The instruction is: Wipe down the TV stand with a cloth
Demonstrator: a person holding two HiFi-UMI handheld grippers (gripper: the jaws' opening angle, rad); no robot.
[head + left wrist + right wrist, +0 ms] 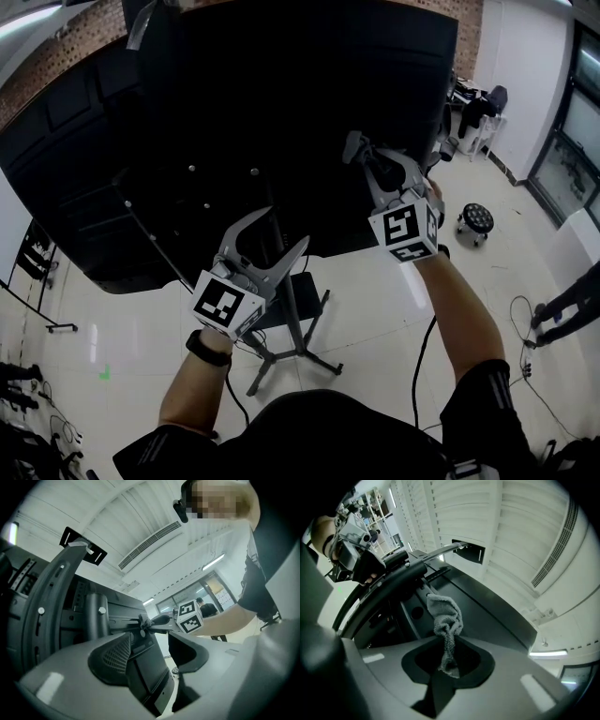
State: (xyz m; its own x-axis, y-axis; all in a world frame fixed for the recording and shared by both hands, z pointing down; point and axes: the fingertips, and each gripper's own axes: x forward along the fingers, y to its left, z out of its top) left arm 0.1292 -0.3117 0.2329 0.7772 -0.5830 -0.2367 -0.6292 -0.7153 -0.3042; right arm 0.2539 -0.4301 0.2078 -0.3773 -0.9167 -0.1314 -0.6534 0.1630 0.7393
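The right gripper is pinching a grey cloth. Its jaws are pressed on the cloth's lower end, and a bunched tuft sticks out past the tips. The left gripper has its jaws spread with nothing between them.

Straight ahead of the cloth is the black back of the TV stand, where the mount bars and a curved arm cross the dark panel. In the left gripper view the tuft sits right at a level bar beside the upright column, but I cannot tell whether it touches the bar or hangs just short of it.

From the head view, the right gripper is higher and deeper against the black panel, while the left gripper is lower, near the post. The post runs down to the splayed legs on the white floor. The right hand, which carries the cloth, looks better placed to wipe.

A wheeled stool and loose cables lie well off to the right. The mount's own bars and bolts are likely the main snags.
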